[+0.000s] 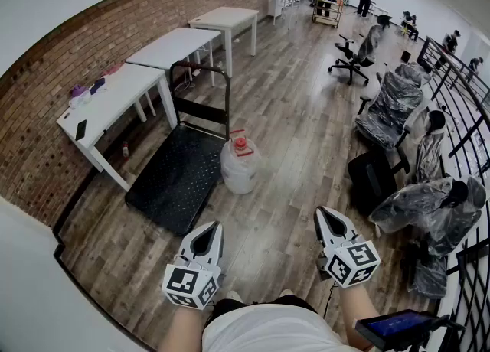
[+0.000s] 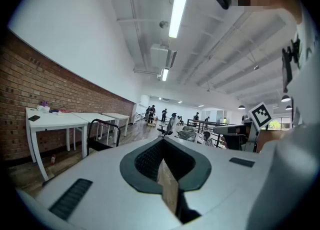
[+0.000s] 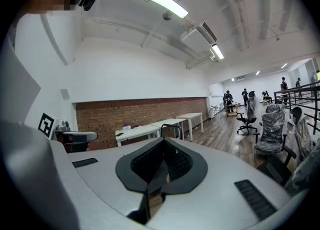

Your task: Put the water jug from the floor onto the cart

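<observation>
Right gripper (image 3: pixel 163 150) closed and empty, white tables (image 3: pixel 150 130) along brick wall (image 3: pixel 125 113), wrapped chairs (image 3: pixel 272 124) at right

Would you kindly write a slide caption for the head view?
Left gripper and right gripper, both shut and empty, face the water jug on the floor beside the cart.

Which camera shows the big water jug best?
The head view: the whole water jug, with its red cap, stands on the floor beside the cart. Both gripper views look across the room and miss it.
</observation>
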Available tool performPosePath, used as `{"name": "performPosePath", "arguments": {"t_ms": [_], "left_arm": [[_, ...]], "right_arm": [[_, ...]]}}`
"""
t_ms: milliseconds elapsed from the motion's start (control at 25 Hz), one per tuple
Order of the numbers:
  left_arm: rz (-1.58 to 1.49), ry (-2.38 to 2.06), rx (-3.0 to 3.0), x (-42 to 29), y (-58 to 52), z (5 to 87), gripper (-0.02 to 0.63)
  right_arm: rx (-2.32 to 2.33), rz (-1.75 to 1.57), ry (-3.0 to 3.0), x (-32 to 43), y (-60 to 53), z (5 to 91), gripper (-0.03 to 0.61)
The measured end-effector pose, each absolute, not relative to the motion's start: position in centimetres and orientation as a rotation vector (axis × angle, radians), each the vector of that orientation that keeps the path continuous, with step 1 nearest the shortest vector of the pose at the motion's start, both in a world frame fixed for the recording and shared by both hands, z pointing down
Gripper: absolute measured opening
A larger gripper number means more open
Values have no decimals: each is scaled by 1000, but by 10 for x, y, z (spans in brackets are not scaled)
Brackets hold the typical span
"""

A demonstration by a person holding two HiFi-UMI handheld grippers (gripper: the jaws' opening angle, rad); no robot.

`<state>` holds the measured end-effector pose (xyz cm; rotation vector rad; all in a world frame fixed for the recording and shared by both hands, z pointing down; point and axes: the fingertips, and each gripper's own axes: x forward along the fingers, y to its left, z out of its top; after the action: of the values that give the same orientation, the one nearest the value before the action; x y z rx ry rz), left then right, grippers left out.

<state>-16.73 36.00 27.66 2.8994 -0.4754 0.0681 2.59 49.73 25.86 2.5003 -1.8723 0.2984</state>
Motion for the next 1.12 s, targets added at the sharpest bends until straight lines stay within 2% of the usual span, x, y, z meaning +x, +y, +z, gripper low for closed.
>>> {"name": "performPosePath", "arguments": {"t_ms": [520,840,1120], "left_arm": [[117,-442,2913,-208,305,295,-6],[120,-479,2901,-185,267,298,-6],[137,-531,2900,-138,229,297,-6]], "right_arm": [[2485,340,-1824,-18,443,274,2],[2465,351,-1864,5,401,283,2],[2434,354,-1921,57,351,289,2]]}}
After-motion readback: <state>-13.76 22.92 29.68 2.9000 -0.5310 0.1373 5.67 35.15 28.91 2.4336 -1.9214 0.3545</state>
